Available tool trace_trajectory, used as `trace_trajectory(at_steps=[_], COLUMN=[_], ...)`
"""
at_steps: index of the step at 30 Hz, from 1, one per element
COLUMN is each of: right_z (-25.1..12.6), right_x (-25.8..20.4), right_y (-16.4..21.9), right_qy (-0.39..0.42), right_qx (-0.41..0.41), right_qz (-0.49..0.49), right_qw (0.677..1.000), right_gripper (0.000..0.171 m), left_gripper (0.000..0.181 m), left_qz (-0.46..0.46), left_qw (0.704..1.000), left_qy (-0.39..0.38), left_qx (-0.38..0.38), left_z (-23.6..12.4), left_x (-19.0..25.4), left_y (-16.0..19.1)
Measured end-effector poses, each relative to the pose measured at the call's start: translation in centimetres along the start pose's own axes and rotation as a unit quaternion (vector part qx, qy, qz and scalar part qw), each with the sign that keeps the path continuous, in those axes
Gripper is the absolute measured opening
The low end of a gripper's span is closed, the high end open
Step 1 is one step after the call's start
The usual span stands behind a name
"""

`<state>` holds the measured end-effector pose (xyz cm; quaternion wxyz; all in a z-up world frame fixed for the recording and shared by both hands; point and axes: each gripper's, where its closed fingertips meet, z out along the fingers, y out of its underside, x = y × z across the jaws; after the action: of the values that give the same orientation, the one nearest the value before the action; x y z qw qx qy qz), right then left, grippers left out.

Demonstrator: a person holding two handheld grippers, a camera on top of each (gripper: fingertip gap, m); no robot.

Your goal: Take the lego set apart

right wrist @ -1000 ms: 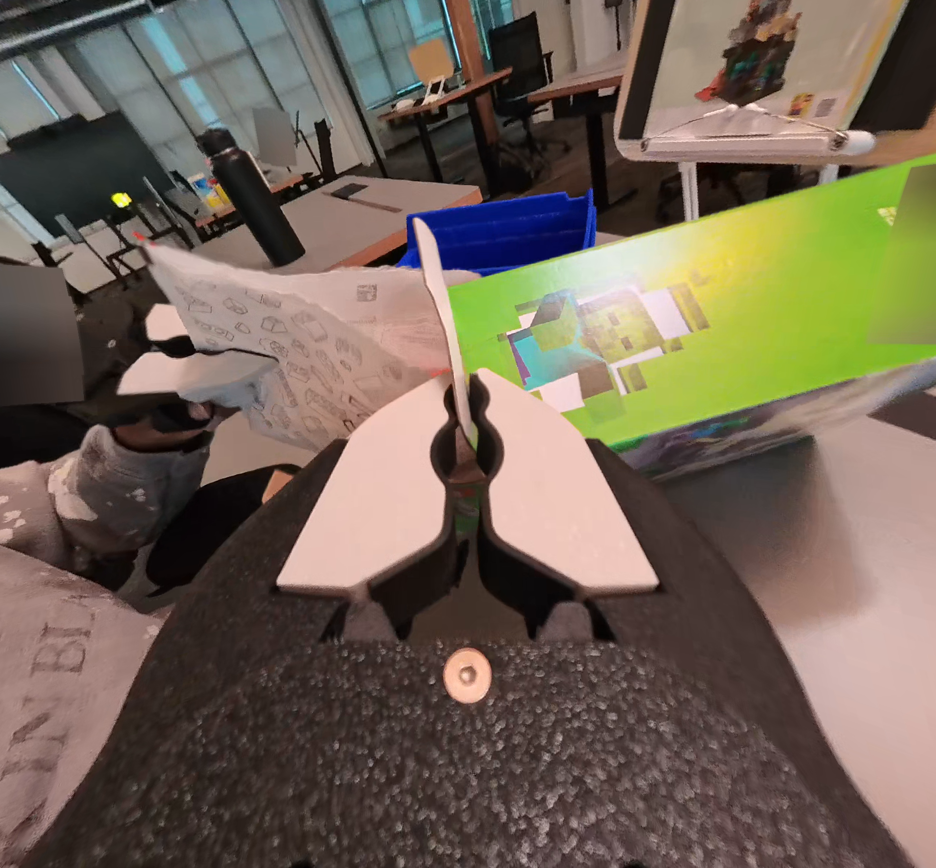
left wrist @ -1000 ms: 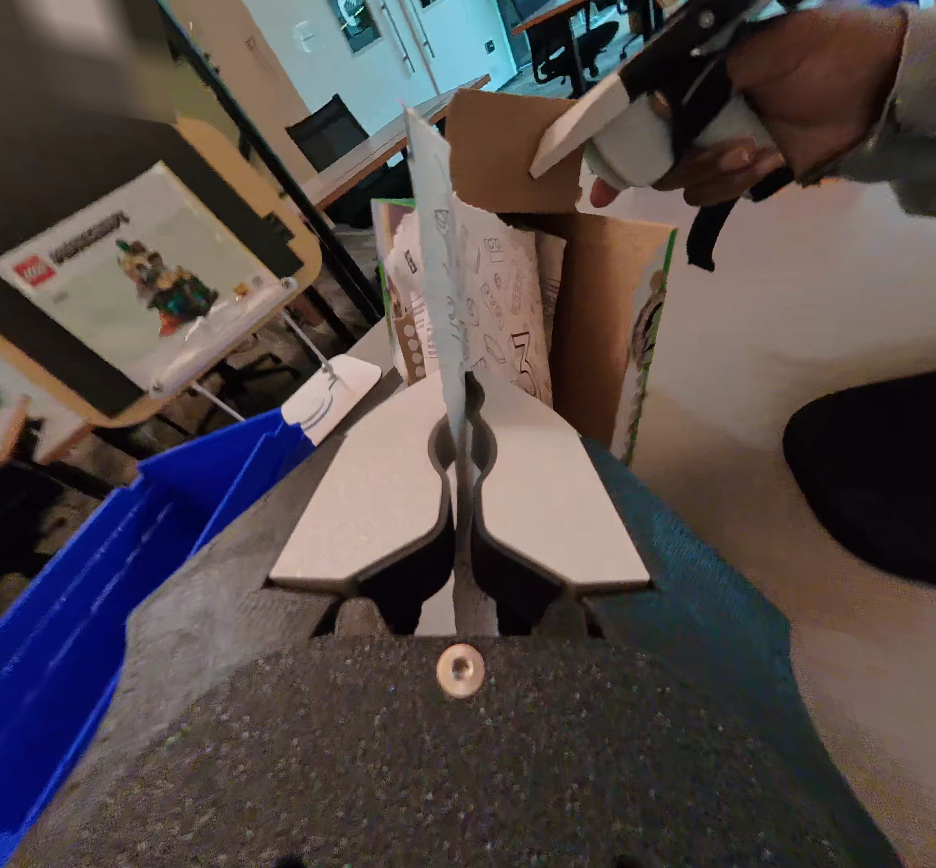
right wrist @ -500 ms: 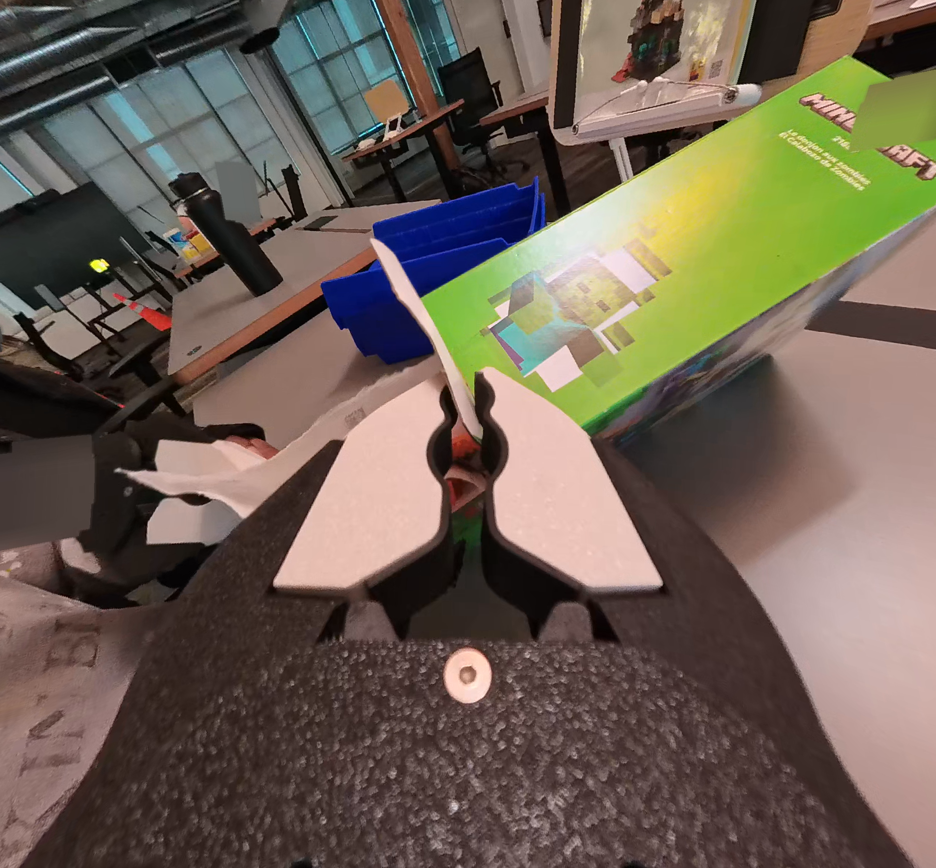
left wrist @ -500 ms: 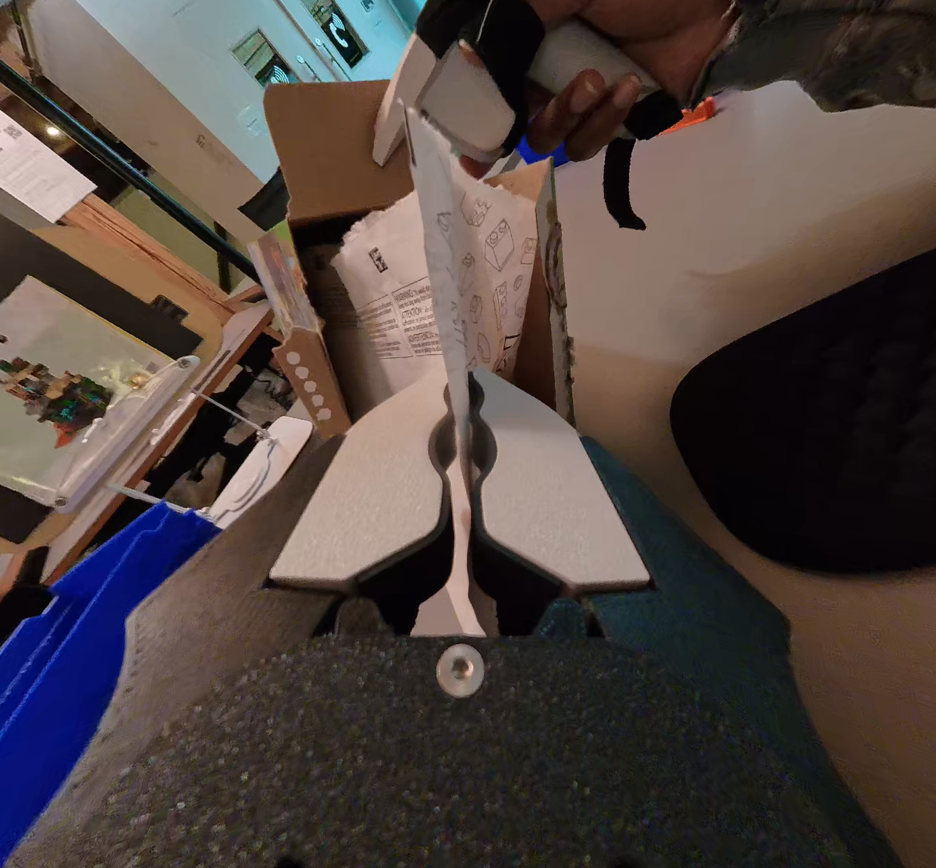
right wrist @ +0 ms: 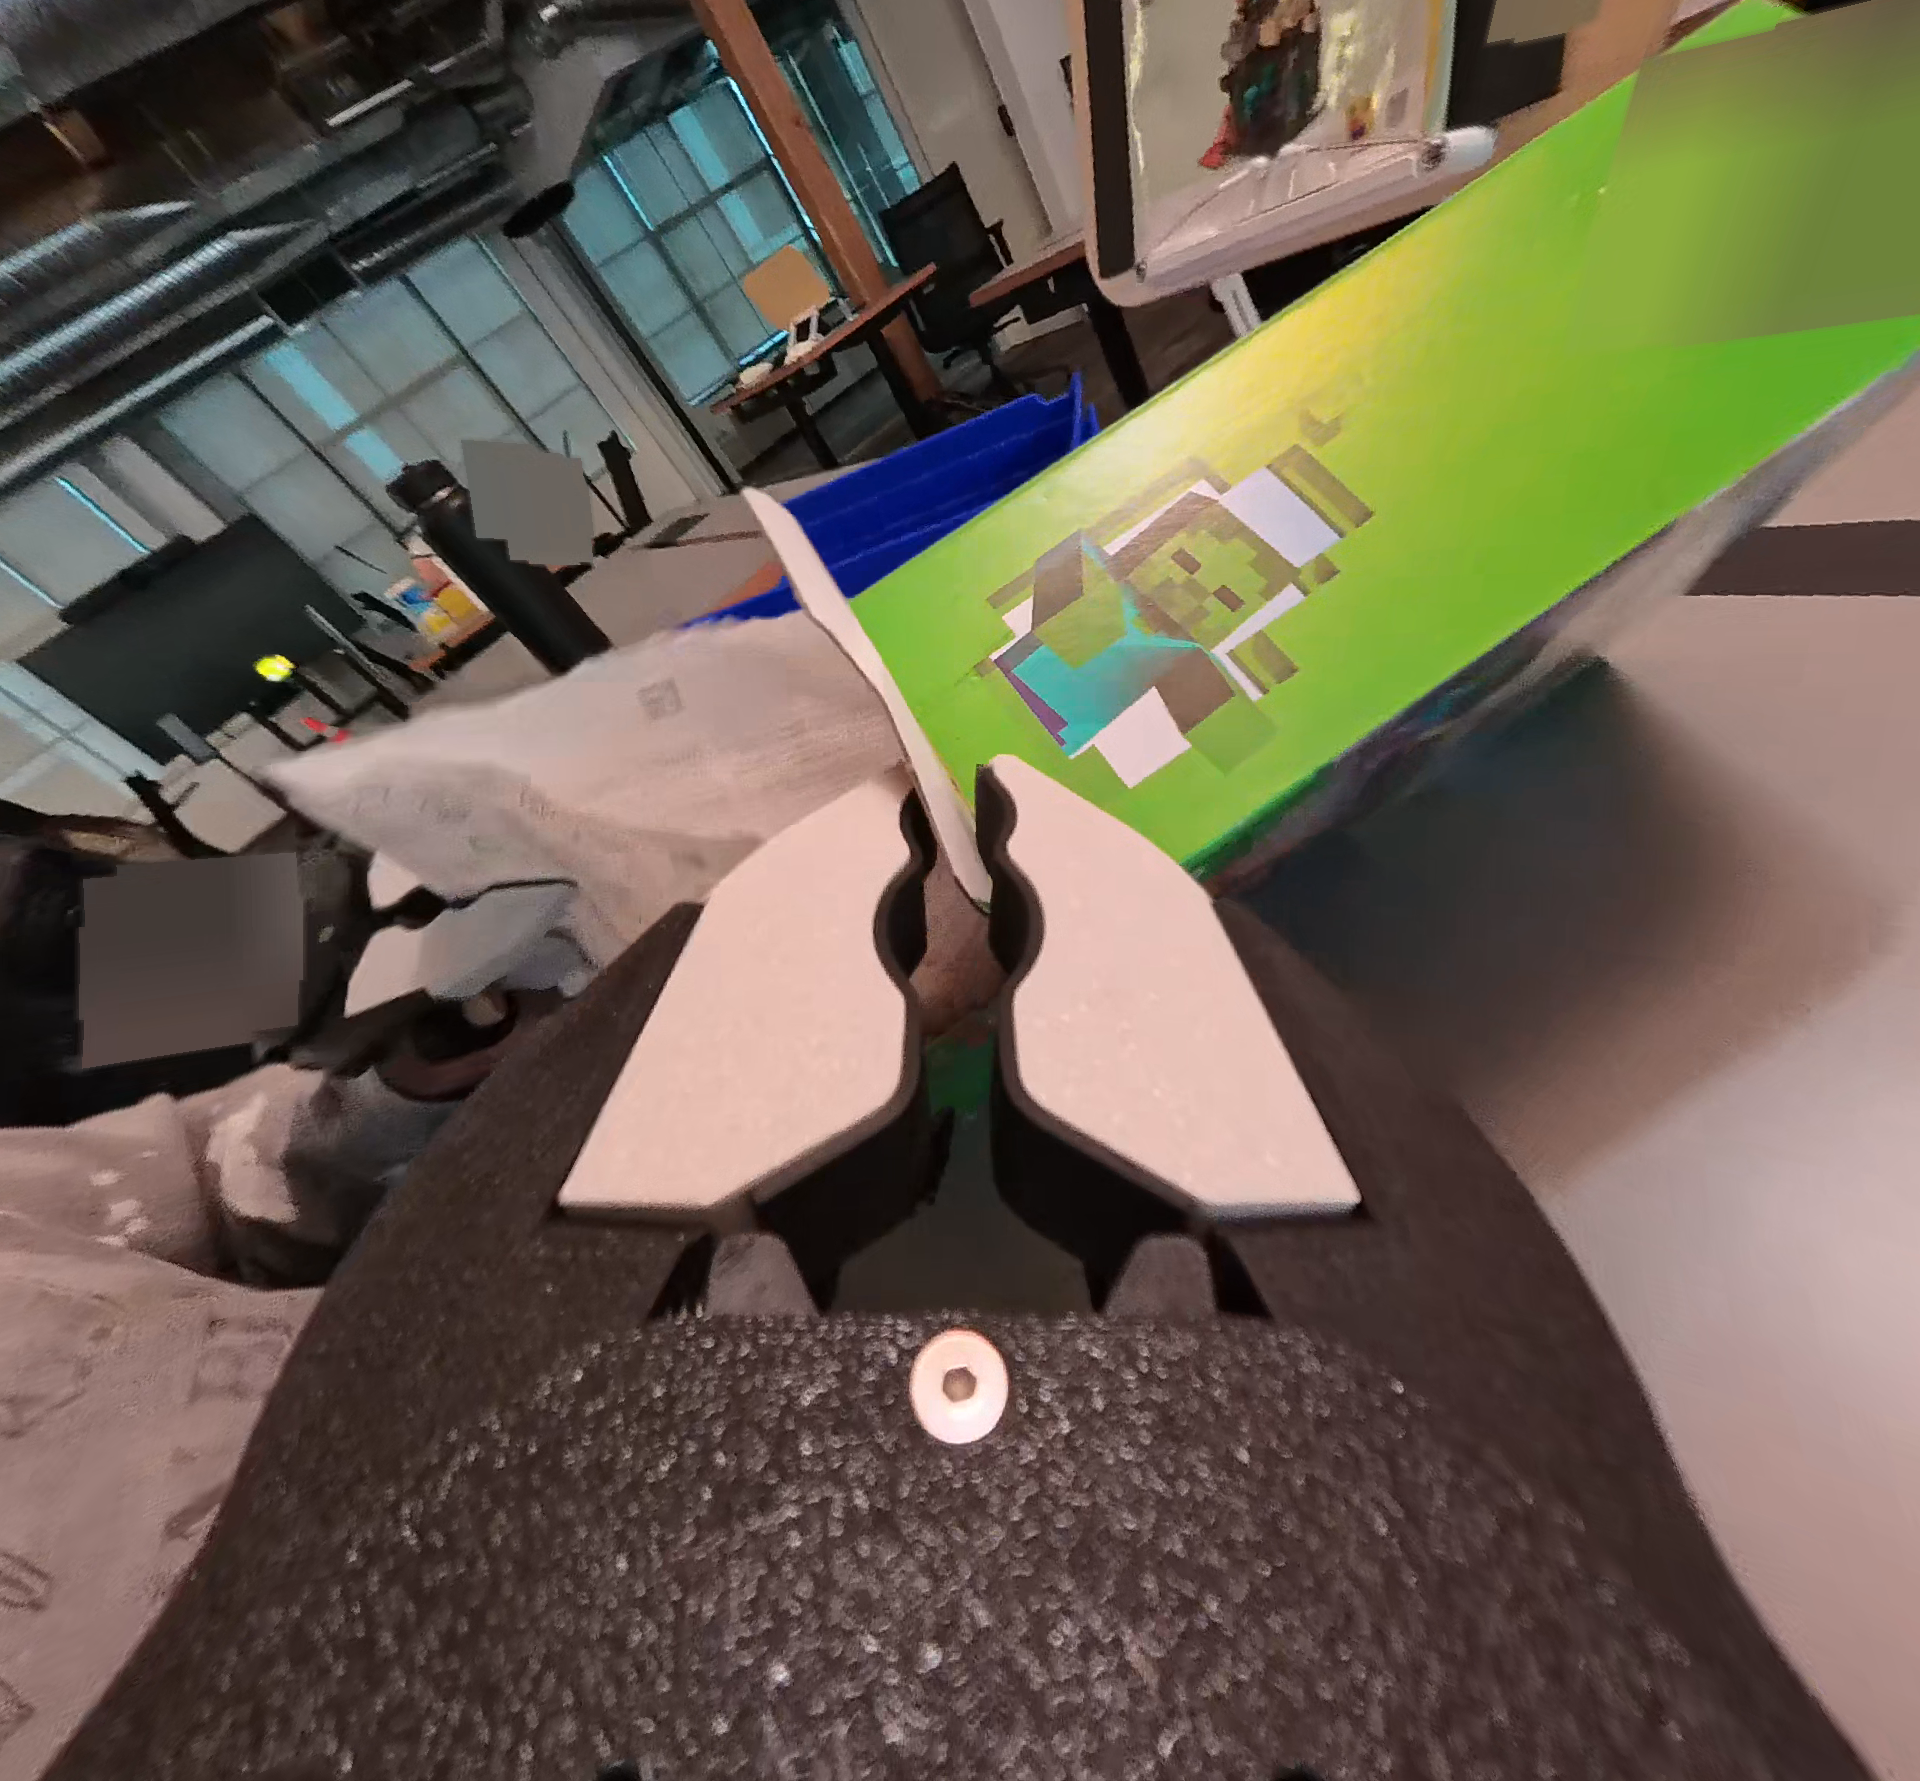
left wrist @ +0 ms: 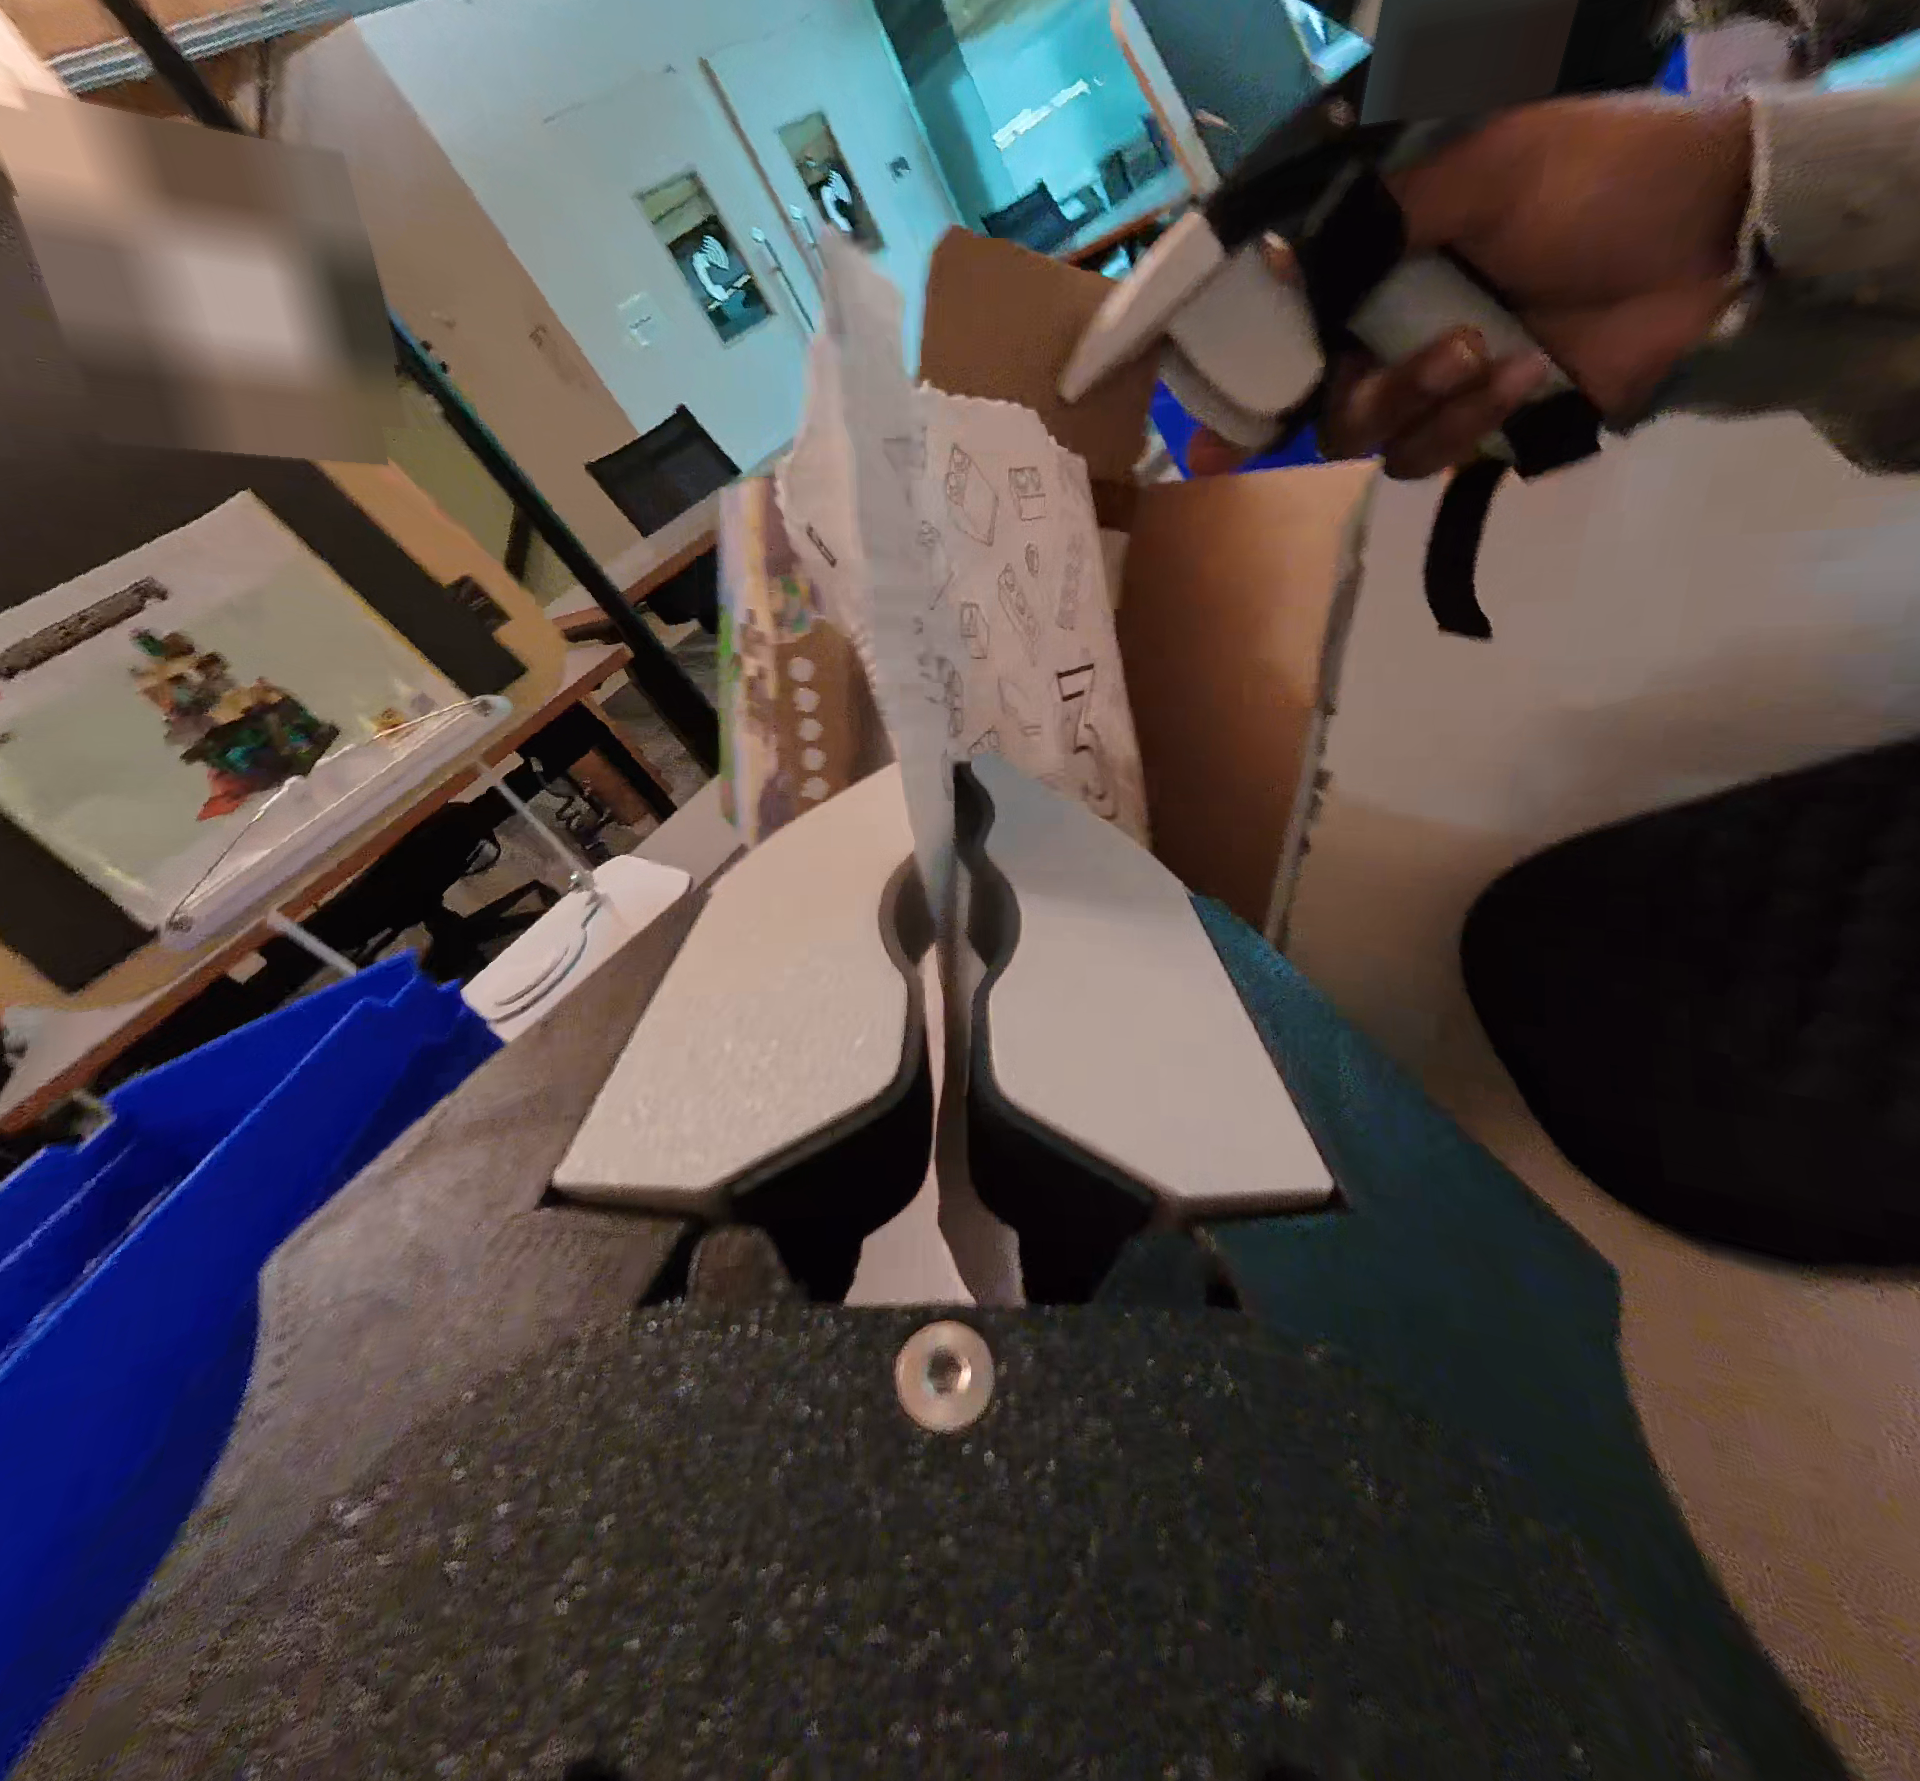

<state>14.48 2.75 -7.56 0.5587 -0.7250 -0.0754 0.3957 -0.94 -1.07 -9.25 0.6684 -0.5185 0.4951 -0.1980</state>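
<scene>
- Two grippers share one white paper parts bag [left wrist: 940, 568], printed with brick outlines; it is held in the air just in front of the open end of the lego box [left wrist: 1236, 651], apart from the table [right wrist: 1714, 1056].
- The left gripper [left wrist: 954, 781] is clamped on the bag's near edge, the paper running back between its fingers.
- The right gripper [right wrist: 961, 781] pinches a white strip of the same bag [right wrist: 582, 786]; its fingertips sit slightly apart with the paper between them, so I judge it gripping, though only lightly.
- The step in hand looks like tearing or pulling the bag open, a preliminary to handling the bricks; no bricks are visible.
- The next move calls for firm pinches on both sides and a pull in opposite directions, keeping the opening upward so pieces do not spill.
- The green box face [right wrist: 1455, 505] lies beside the right gripper; a blue bin [left wrist: 177, 1243] sits beyond, and a propped instruction sheet [left wrist: 197, 692] stands behind it.
</scene>
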Motion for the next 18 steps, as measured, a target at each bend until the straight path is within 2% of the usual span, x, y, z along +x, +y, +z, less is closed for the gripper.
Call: trace_trajectory(at_steps=[4,12,15,18], right_z=[2.2,8.3,8.7,7.0], right_x=[-1.2,-4.9,-5.7,-5.5], right_y=[-0.7,-2.2,-3.4,-3.4], right_qy=[-0.032,-0.121,-0.188,-0.254], right_qx=[0.004,0.007,0.044,0.087], right_qz=[0.013,-0.002,0.023,0.048], right_qw=[0.999,0.993,0.981,0.962], right_gripper=[0.005,0.001,0.000,0.001], left_gripper=[0.001,0.001,0.001,0.001], left_qz=[-0.023,-0.020,-0.013,0.001], left_qw=[0.999,0.995,0.994,0.995], left_qy=[-0.043,-0.097,-0.104,-0.097], left_qx=[-0.002,-0.007,0.000,0.009], left_z=[-1.2,-4.5,-5.5,-6.0], left_x=[-4.1,-9.0,-9.8,-9.2], left_y=[0.4,1.1,0.9,0.4])
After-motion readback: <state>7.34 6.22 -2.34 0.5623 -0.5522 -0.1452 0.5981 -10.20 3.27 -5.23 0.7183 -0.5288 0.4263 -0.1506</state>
